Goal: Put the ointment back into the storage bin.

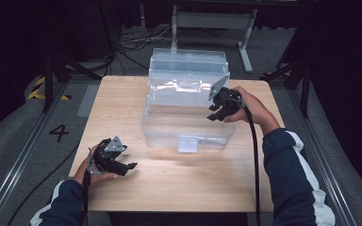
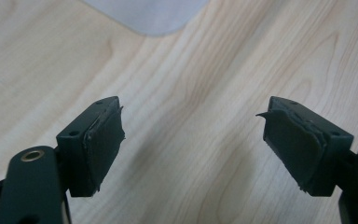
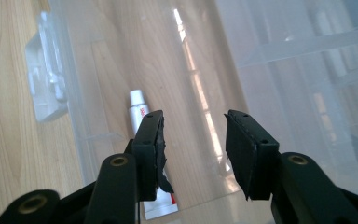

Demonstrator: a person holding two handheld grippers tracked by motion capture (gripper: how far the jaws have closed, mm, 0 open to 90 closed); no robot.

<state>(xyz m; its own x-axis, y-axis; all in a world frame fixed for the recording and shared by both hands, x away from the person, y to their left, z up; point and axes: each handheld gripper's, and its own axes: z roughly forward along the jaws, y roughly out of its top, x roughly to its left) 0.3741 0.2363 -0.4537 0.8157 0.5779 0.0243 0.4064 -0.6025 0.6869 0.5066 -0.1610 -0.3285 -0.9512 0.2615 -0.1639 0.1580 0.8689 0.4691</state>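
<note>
Clear plastic storage box (image 1: 186, 120) sits open mid-table with a white tube (image 3: 137, 108) lying inside. Right gripper (image 1: 218, 112) hovers above it, jaws apart and empty, apparently just after dropping the tube. Left gripper (image 1: 122, 165) rests open on the wooden table (image 1: 169, 183), likely idle.

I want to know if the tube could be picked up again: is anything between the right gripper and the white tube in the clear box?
Nothing visible does. The right gripper hangs with open jaws over the open clear box, and the white tube lies on its floor just beyond the left jaw.
</note>
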